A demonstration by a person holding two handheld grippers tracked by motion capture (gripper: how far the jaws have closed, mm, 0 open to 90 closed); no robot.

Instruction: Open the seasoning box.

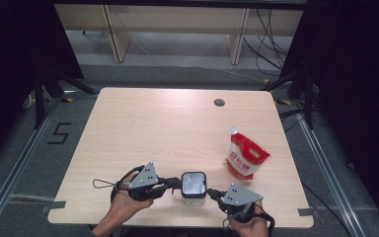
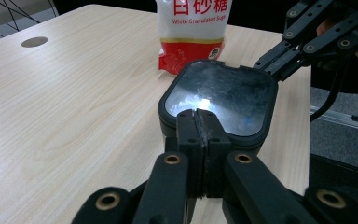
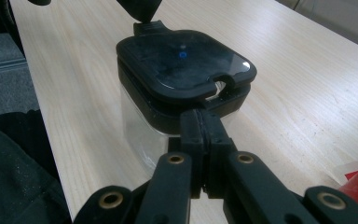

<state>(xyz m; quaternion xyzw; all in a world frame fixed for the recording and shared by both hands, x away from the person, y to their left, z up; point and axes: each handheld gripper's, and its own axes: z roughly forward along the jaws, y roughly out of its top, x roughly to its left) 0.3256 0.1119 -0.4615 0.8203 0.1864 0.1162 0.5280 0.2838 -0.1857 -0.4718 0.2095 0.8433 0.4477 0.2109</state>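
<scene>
Probably the clear container (image 1: 193,192) handles as a stiff, light thing: its walls look like hard transparent plastic, smooth and likely slippery, so the black lid (image 2: 220,95) with its raised rim and small tabs is the surer place to take hold. It stands near the table's (image 1: 143,128) front edge, nearer the person than the red and white sugar bag (image 1: 245,157), which lies a little farther back and to the right. The left gripper (image 1: 173,185) meets the lid's left rim, its jaws pressed together at the edge, seemingly nipping a tab. The right gripper (image 1: 212,194) does the same from the other side, jaws closed against the rim. The lid is square with rounded corners, glossy and smudged; the body below looks empty, though I cannot be sure.
</scene>
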